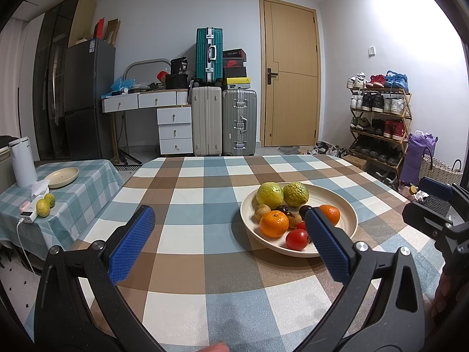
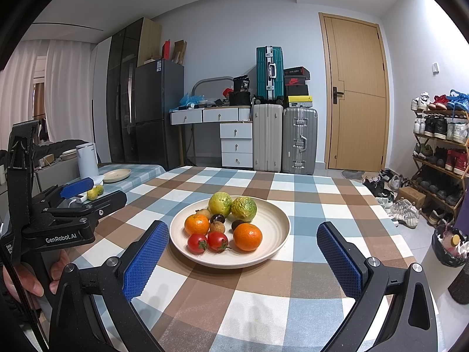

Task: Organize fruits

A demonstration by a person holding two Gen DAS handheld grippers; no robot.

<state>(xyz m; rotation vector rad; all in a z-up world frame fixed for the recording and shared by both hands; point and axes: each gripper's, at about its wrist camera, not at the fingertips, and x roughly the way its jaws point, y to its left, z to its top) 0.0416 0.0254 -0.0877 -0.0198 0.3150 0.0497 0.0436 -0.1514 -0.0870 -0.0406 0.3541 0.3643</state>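
Two tools up over a checked tabletop (image 2: 234,293), both spread wide and holding nothing.

Left tool (image 1: 228,228): blue pads far apart, one pad at 9 o'clock, the other at 3 o'clock and in front of the plate edge in its own view. Seen too in the right wrist view at 9 o'clock, held by a hand (image 2: 44,275).

Right tool (image 2: 243,240): blue pads far apart too, with the plate between them and a bit farther away. No touching. Also seen in part at 3 o'clock in the left wrist view.

Round cream plate (image 2: 272,226) on the tabletop, full of fruit. Two big bumpy green fruits (image 2: 233,205) side by side at the 12 o'clock side of the plate. One orange (image 2: 197,224) at 9 o'clock, another orange (image 2: 247,237) at 4 o'clock. Two red tomatoes (image 2: 207,242) together at 6 o'clock, close to the tools. Small brown and dark round fruits (image 2: 217,223) in the middle.

At 9 o'clock, a small side table (image 1: 88,173) with a checked cloth. On it, an empty cream dish (image 1: 63,177), a white jug (image 1: 22,161), and two little yellow-green fruits (image 1: 45,204) near the front edge, well apart from the big plate.
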